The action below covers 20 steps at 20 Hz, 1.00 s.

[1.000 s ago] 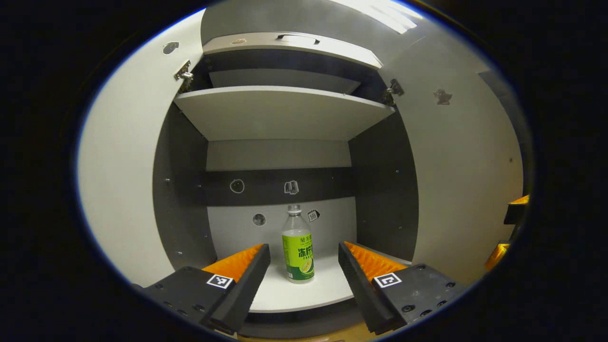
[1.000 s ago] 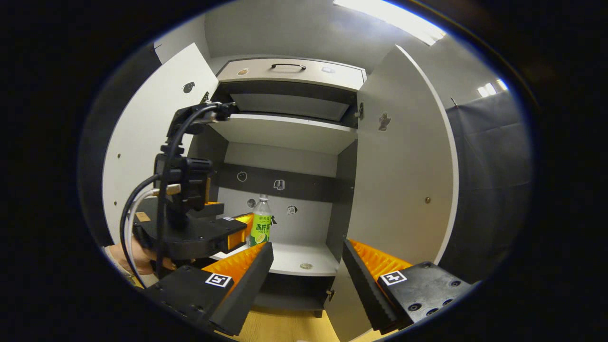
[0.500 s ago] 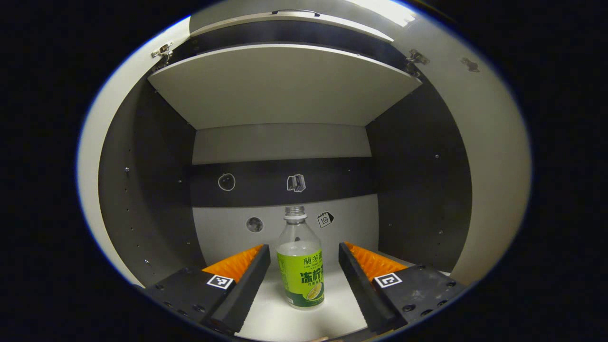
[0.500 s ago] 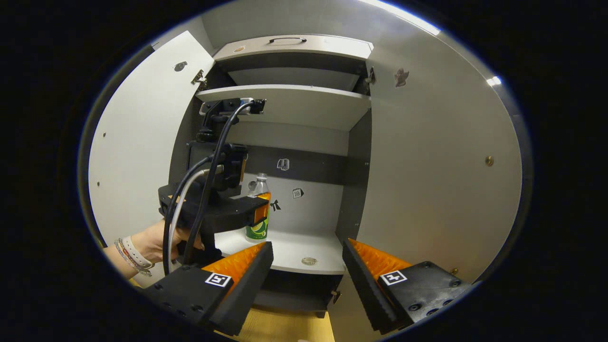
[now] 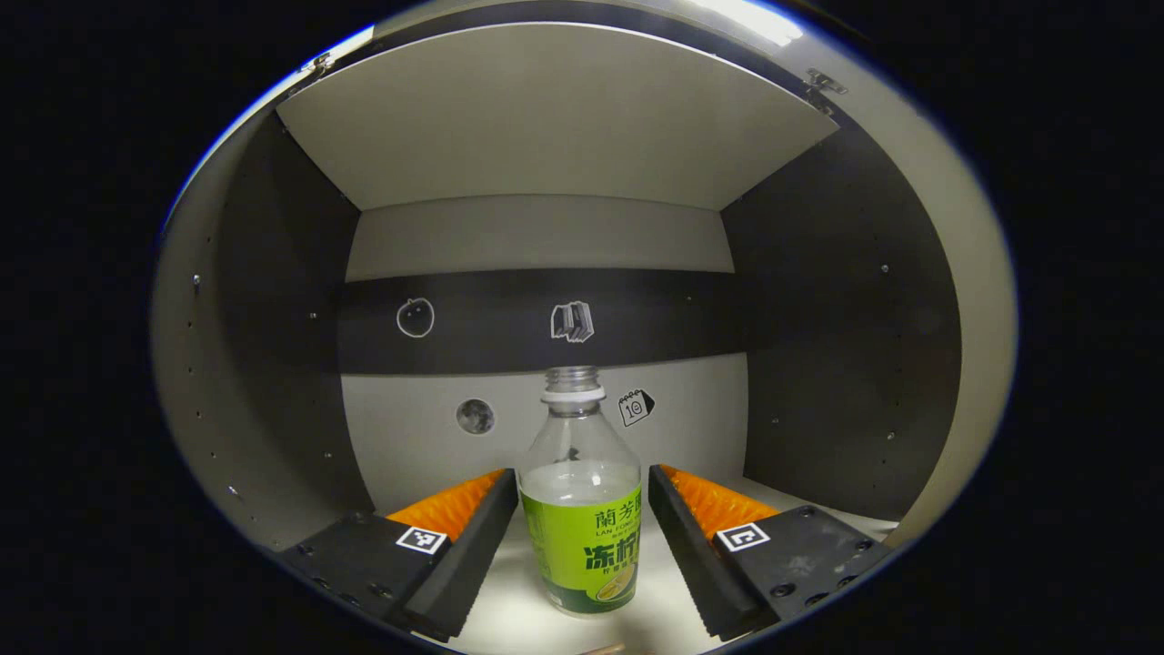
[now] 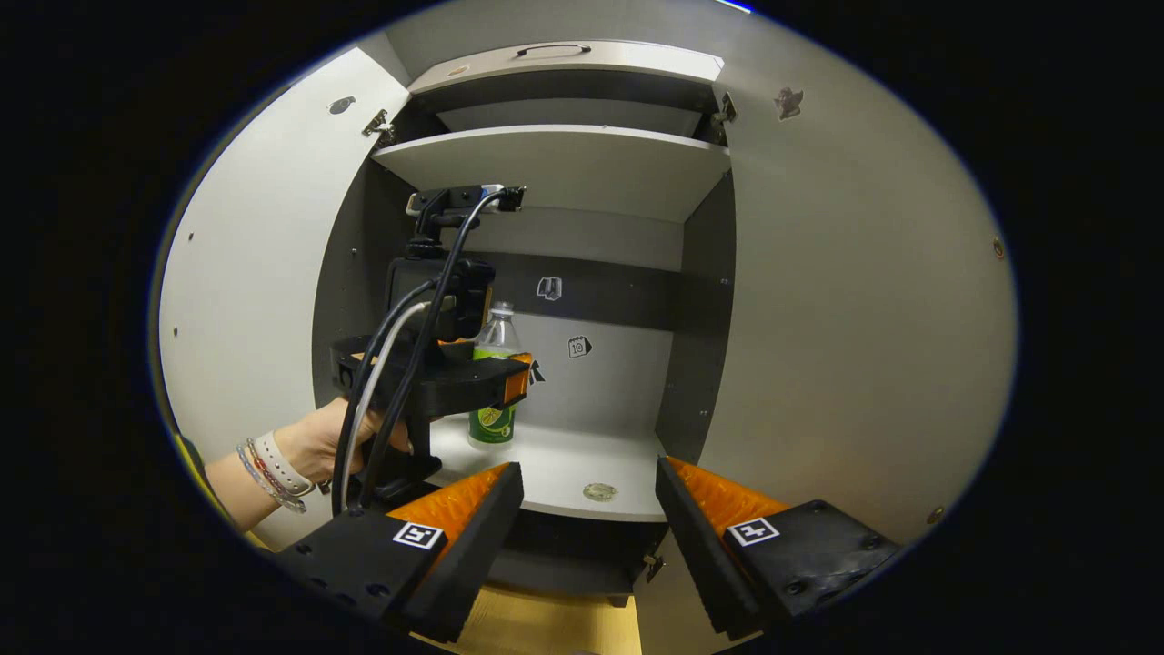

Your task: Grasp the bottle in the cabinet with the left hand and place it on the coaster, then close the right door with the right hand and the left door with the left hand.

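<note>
Left gripper [image 5: 582,509] moved closer, wide open, straddling bottle [image 5: 582,518]

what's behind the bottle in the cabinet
Behind the bottle is the cabinet's back panel, with small stickers on it. The bottle covers the panel directly behind it.

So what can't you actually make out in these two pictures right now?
- Left gripper view: whether the left hand-held gripper touches the bottle; its fingertips pass behind the label.
- Right gripper view: the bottle's middle, hidden by the left hand-held gripper's body.
- Right gripper view: the small round thing on the shelf, too small to identify.
- Left gripper view: the bottle's base, cut off at the edge.
</note>
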Each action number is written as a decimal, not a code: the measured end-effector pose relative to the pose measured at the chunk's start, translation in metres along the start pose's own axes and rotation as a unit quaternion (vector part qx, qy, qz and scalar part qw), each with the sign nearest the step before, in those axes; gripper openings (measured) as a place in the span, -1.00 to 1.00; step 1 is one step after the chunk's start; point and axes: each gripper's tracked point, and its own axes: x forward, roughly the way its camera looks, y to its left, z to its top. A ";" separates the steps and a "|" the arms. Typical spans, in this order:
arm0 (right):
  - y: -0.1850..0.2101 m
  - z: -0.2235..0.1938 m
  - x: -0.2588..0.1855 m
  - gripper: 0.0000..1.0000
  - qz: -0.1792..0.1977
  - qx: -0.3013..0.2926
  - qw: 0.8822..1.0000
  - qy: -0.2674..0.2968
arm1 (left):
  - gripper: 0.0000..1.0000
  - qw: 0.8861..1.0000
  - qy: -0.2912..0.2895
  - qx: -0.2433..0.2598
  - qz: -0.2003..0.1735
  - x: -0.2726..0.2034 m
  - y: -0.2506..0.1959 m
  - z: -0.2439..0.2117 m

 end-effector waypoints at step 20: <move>-0.012 0.017 -0.033 0.95 -0.042 -0.005 0.999 -0.020 | 0.53 0.997 -0.020 -0.033 -0.061 -0.078 -0.017 0.037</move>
